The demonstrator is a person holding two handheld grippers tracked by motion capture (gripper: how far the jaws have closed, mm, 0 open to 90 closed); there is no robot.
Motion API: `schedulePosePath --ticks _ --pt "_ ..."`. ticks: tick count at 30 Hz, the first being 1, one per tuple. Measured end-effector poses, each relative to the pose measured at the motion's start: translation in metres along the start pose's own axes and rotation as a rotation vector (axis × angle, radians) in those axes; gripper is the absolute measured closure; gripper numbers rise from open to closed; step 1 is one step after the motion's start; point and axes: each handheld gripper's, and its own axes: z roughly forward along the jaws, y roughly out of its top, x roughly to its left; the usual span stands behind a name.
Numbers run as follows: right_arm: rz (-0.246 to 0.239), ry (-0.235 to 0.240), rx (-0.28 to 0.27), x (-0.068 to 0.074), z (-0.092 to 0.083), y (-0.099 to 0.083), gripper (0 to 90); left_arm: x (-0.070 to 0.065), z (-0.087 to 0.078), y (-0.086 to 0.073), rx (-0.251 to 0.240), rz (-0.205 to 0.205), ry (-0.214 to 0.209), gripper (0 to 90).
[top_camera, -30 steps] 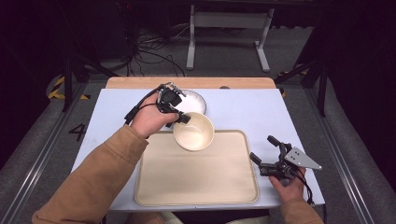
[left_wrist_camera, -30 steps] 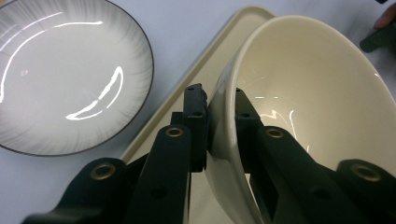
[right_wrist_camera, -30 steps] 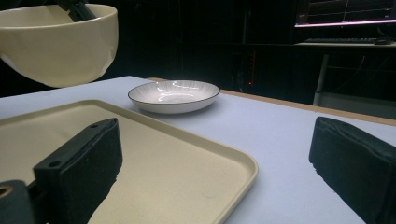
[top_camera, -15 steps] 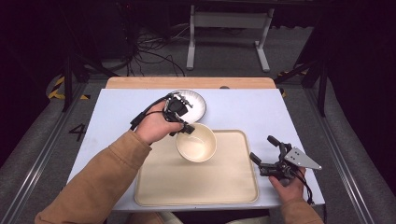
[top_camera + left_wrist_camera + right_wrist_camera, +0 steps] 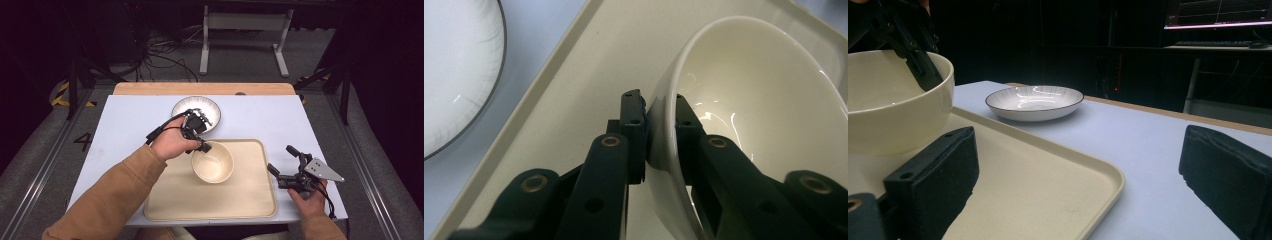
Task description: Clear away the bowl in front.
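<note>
While the high view shows the cream bowl (image 5: 213, 162) on the tray (image 5: 210, 202), the left tool (image 5: 200, 145) grips its rim. Left gripper view: jaws clamped across the rim, release seemingly left. Right gripper view: right tool (image 5: 1073, 185) gapes, idle, beside the tray.

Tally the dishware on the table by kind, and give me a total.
Bowls: 1, the cream bowl, on the tray and held at its rim by the left gripper.
Plates: 1, the white plate with a dark rim, on the table beyond the tray.
Trays: 1, the beige tray.
Total: 3
</note>
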Motion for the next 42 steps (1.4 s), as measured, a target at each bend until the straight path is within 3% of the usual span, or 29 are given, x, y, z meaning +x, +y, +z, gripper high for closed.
schedulePosePath --ticks 11,19,39,42 --pt "0.000 0.000 -0.001 0.000 0.000 0.000 2.8 -0.004 0.012 0.001 0.047 0.039 0.005 81.2" --pt "0.001 -0.001 -0.001 0.000 0.000 0.000 2.8 -0.005 0.020 0.000 0.060 0.034 -0.009 81.2" --pt "0.003 -0.002 -0.001 0.000 0.000 0.000 2.8 -0.003 0.031 -0.002 0.066 0.058 -0.027 80.4" --pt "0.002 -0.002 -0.001 0.000 0.000 0.000 2.8 -0.001 0.030 -0.002 0.059 0.057 -0.055 79.1"
